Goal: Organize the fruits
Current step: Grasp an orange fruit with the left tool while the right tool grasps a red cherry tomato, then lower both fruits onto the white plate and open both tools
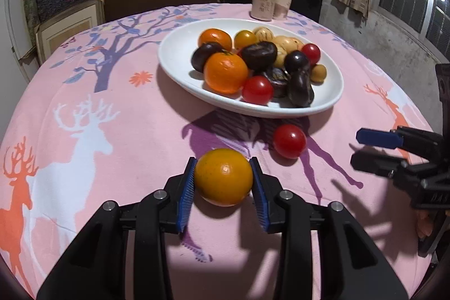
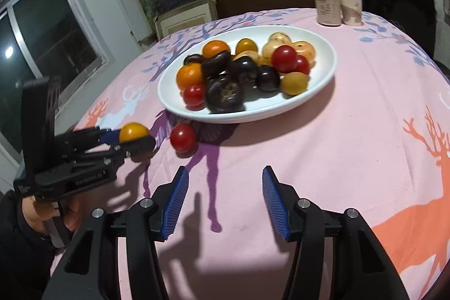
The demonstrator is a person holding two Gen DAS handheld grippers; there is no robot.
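Note:
A small orange (image 1: 223, 176) rests on the pink deer-print tablecloth, and my left gripper (image 1: 223, 159) is shut on it, a blue pad pressed against each side. The right wrist view shows the same orange (image 2: 133, 132) in the left gripper (image 2: 135, 138) at far left. A red cherry tomato (image 1: 289, 141) (image 2: 183, 137) lies loose just right of it, in front of the white oval plate (image 1: 174, 66) (image 2: 168, 100) heaped with oranges, tomatoes, dark fruits and pale fruits. My right gripper (image 2: 225, 170) (image 1: 355, 148) hovers open over bare cloth, right of the tomato.
A drink can (image 2: 327, 8) and a paper cup (image 2: 351, 9) stand at the table's far edge behind the plate. Shelves stacked with boxes fill the back wall. A hand (image 2: 36, 212) holds the left gripper's handle.

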